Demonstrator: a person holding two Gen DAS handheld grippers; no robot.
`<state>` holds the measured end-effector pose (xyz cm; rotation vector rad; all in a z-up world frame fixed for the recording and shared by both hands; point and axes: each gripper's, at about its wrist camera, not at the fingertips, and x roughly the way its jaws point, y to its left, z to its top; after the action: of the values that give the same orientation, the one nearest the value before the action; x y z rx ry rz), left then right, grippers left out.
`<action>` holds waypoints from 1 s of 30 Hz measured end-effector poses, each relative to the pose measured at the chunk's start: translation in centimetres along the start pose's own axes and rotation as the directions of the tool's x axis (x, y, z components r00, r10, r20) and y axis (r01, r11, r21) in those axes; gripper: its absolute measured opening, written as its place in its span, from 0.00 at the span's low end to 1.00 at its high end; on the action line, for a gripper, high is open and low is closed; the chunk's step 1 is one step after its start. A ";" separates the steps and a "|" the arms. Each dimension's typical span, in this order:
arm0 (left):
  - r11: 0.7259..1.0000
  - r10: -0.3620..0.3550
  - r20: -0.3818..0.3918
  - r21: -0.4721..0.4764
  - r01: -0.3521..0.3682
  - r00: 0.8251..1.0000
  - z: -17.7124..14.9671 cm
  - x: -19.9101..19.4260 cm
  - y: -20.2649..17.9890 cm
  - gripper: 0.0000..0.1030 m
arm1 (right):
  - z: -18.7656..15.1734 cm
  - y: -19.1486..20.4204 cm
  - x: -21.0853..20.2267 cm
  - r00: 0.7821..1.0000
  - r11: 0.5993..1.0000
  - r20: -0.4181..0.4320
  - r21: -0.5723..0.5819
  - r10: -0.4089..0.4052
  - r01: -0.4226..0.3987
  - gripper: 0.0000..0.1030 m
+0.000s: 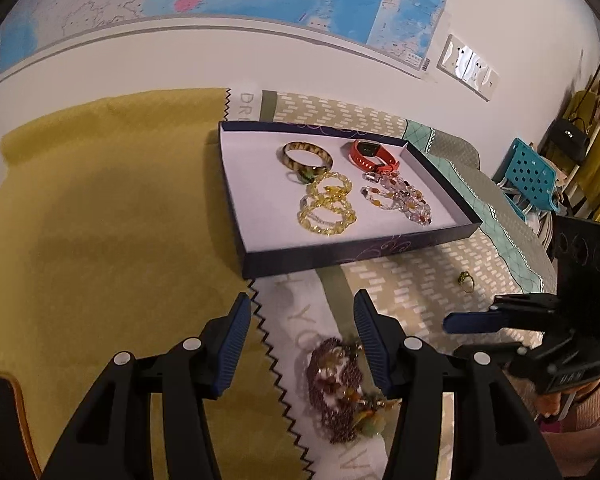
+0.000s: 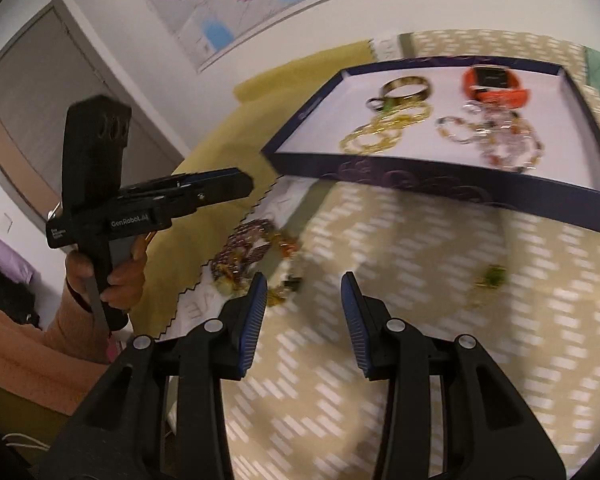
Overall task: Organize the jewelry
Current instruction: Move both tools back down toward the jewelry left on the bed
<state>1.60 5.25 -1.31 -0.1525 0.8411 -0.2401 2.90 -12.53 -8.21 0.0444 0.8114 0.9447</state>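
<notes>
Left wrist view: your left gripper (image 1: 302, 340) stands released above the purple bead necklace (image 1: 338, 388); your right gripper (image 2: 304, 312), likewise released, holds nothing.

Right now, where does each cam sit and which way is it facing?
Left wrist: on the left gripper, angled down at the purple bead pile and tray; own open fingers and the right gripper show.
Right wrist: on the right gripper, angled down at the patterned cloth; left gripper and hand show.
Shared: tray, beads, gold ring.
</notes>
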 end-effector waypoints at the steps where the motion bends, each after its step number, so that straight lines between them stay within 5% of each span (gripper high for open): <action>1: 1.000 0.002 -0.001 -0.002 -0.002 1.000 -0.2 0.0 0.1 0.49 | 0.1 0.3 0.4 1.000 1.000 -0.003 -0.009 -0.010 0.010 0.38; 8: 1.000 -0.002 -0.009 -0.022 0.002 1.000 -0.9 -0.1 0.7 0.50 | 0.4 2.3 3.3 0.990 0.985 -0.037 -0.108 -0.137 0.132 0.20; 9: 1.000 -0.004 -0.008 -0.023 0.004 1.000 -0.9 -0.2 0.7 0.50 | 0.5 2.5 3.5 0.987 0.980 -0.038 -0.128 -0.157 0.151 0.10; 19: 0.999 -0.032 0.009 -0.019 0.032 0.999 -0.9 -0.5 0.5 0.50 | 0.1 0.8 -2.4 0.991 0.991 0.062 -0.060 -0.119 0.123 0.09; 30: 0.992 -0.098 -0.024 0.073 0.100 0.995 -0.8 1.1 -3.2 0.50 | -4.2 -4.0 -7.0 0.952 0.951 0.026 0.063 -0.304 0.302 0.12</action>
<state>1.21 1.87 -1.92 -0.1229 0.8446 -0.3661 0.79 -21.44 -8.51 -0.0133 0.7870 0.6279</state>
